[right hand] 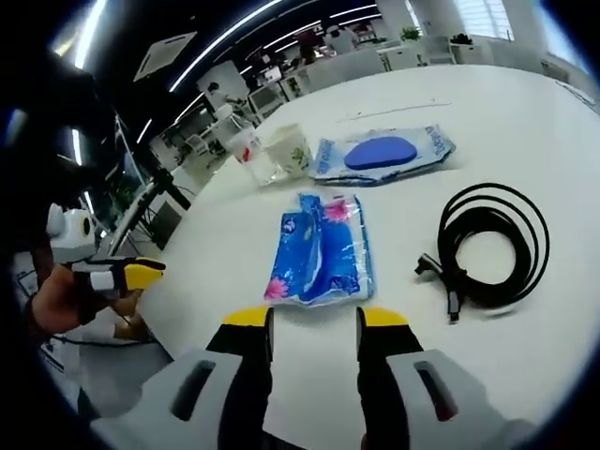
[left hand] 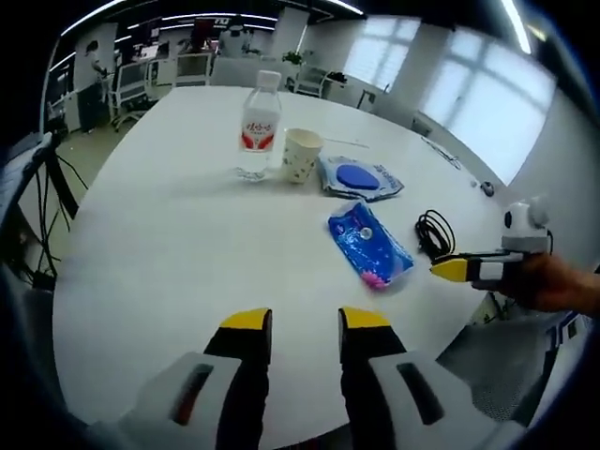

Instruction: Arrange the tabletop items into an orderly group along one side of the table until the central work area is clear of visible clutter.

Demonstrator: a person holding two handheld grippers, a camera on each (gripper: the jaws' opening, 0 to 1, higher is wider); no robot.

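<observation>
Now, R gripper (right hand: 314, 319): your jaws apart, empty, lined up on blue pack (right hand: 322, 250) for pickup.
L gripper (left hand: 305, 321): apart, empty, waiting.

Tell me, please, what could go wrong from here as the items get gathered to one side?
1. The blue pack lies flat and looks soft; the open right gripper could crumple it or slip off.
2. The cable is loosely coiled, so lifting one loop could uncoil it and drag it across the table.
3. The bottle and cup stand close together; nudging one could topple the other.
</observation>
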